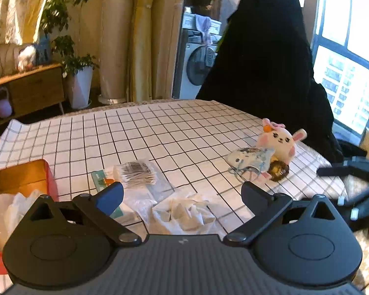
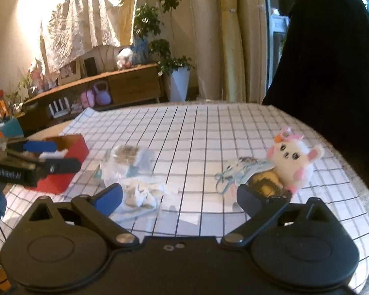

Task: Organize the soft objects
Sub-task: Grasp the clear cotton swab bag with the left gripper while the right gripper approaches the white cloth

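Observation:
A white plush bunny (image 1: 279, 139) with pink ears lies at the table's right side, next to a pale blue fabric pouch (image 1: 251, 159) and a brown ring-shaped item (image 1: 279, 169). The bunny also shows in the right wrist view (image 2: 291, 158). A clear bag of white soft pieces (image 1: 184, 212) lies between my left gripper's (image 1: 182, 195) open fingers. A pack of cotton swabs (image 1: 136, 173) lies beyond it. My right gripper (image 2: 179, 195) is open and empty above the cloth, with the white bag (image 2: 141, 193) by its left finger. My left gripper also shows at left in the right wrist view (image 2: 40, 156).
A red cardboard box (image 1: 24, 179) stands at the table's left, with a white bag in it. A checked tablecloth (image 1: 160, 132) covers the table. A person in black (image 1: 268, 56) is behind the far right edge. A sideboard and plants stand beyond.

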Available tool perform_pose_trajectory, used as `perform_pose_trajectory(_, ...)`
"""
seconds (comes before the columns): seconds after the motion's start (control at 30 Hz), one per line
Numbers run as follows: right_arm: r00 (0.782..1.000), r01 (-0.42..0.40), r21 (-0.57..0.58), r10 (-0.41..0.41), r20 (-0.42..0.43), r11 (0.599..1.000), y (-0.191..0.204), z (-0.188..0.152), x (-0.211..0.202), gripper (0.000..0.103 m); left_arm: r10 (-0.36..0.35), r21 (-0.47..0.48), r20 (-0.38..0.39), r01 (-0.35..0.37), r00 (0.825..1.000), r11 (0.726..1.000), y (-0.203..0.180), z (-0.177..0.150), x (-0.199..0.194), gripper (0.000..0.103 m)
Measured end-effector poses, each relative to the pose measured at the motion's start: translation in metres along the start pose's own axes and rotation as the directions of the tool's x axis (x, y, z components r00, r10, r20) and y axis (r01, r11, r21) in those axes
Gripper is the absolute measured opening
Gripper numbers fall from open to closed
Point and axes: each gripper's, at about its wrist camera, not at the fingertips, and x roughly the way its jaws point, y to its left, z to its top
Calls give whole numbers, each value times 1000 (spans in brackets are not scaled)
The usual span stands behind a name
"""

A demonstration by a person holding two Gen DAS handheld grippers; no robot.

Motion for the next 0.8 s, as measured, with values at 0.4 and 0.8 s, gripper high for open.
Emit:
perform_pose_trajectory(0.4,990,-112,-92,104,-94,989,32,-11,64,99,183,-1,-33,-184,982,983,27,17,77,102)
perform_pose_trajectory(0.8,977,-168,-192,137,-165,967,61,-10,121,99,247,60,-152,-241,957,969,37,27,148,102)
